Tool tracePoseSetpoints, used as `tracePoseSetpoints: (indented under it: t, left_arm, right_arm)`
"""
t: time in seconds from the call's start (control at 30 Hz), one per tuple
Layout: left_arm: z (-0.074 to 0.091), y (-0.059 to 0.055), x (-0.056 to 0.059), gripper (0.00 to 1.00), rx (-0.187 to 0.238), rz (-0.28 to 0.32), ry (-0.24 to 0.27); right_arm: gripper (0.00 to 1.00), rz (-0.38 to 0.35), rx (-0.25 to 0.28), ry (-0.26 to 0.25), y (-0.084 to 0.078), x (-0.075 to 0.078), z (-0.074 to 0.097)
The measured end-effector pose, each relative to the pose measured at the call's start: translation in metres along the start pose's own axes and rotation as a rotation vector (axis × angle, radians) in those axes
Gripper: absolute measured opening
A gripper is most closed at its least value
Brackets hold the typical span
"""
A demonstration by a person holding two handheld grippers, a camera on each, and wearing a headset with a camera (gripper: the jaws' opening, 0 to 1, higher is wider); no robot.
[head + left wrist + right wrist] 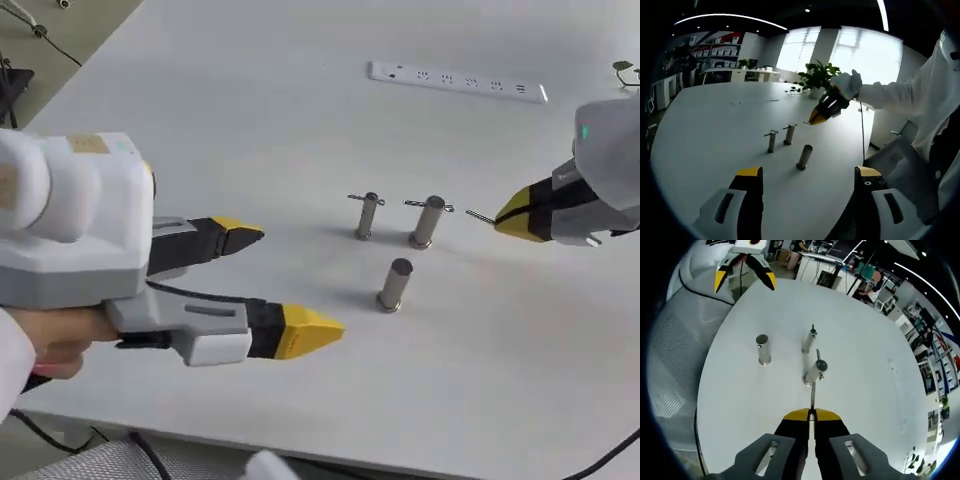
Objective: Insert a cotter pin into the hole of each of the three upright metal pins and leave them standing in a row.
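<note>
Everything is placed from the bare pin point(395, 285), the one upright metal pin with nothing through it, standing on the white table point(250, 120).

Far to its left in the head view, a hand point(55, 340) holds the left gripper point(300, 282). Its yellow-tipped jaws are spread wide apart with nothing between them and point toward the bare pin, well short of it. The left gripper view looks out between those parted jaws at the bare pin point(804, 157), straight ahead.

Behind the bare pin and slightly to its left stands the rear-left pin point(367, 216), upright, with a cotter pin point(360, 198) crosswise through its top. Behind and slightly to the right stands the rear-right pin point(427, 221), also upright, with a second cotter pin point(412, 204) through its head. These two form a short row, and the bare pin stands apart in front of it.

Right of the bare pin and farther back, the right gripper point(497, 222) has its jaws closed on a third cotter pin point(480, 216), which sticks out from the tips toward the rear-right pin. In the right gripper view this third cotter pin point(812, 395) reaches close to the rear-right pin point(815, 372); whether they touch is hard to tell.

Far behind the bare pin lies a white power strip point(457, 82).
</note>
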State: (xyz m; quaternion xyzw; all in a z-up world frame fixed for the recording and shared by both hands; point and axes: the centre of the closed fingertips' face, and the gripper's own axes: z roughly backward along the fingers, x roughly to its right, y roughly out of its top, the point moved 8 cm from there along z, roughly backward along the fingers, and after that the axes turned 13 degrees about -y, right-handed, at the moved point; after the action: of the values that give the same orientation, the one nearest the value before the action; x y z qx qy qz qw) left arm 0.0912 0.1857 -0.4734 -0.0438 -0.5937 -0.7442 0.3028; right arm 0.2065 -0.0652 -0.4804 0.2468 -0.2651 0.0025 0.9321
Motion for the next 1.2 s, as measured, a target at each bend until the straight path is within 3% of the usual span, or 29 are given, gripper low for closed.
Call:
tracePoseSetpoints:
  t: [0.03,0.17,0.3,0.4,0.57,0.67,0.87,0.97,1.2]
  left_arm:
    - [-0.007,0.005,0.000,0.70,0.030,0.028,-0.024]
    - [-0.023,0.016,0.000,0.64,0.049,0.054,-0.062]
    - [-0.044,0.018,-0.001,0.57,0.018,0.106,-0.111]
    - [-0.057,0.021,-0.003,0.50,0.013,0.113,-0.137]
    - [-0.077,0.026,-0.003,0.40,-0.005,0.144,-0.149]
    - [-0.087,0.027,-0.003,0.34,-0.006,0.199,-0.168]
    - [-0.096,0.028,-0.006,0.20,0.002,0.255,-0.150]
    - [-0.098,0.030,-0.004,0.14,0.024,0.291,-0.164]
    - [-0.100,0.029,-0.005,0.01,0.023,0.336,-0.165]
  right_arm:
    - [0.00,0.001,0.012,-0.009,0.002,-0.003,0.004]
    - [0.00,0.027,0.042,-0.020,0.011,-0.011,0.015]
    - [0.00,0.044,0.087,-0.001,0.020,-0.021,0.021]
    - [0.00,0.065,0.108,0.004,0.027,-0.027,0.024]
    - [0.00,0.073,0.140,0.001,0.036,-0.034,0.029]
    - [0.00,0.077,0.158,-0.005,0.041,-0.037,0.031]
    - [0.00,0.083,0.180,-0.004,0.048,-0.042,0.035]
    - [0.00,0.087,0.184,-0.001,0.050,-0.046,0.035]
    - [0.00,0.104,0.192,0.004,0.055,-0.048,0.034]
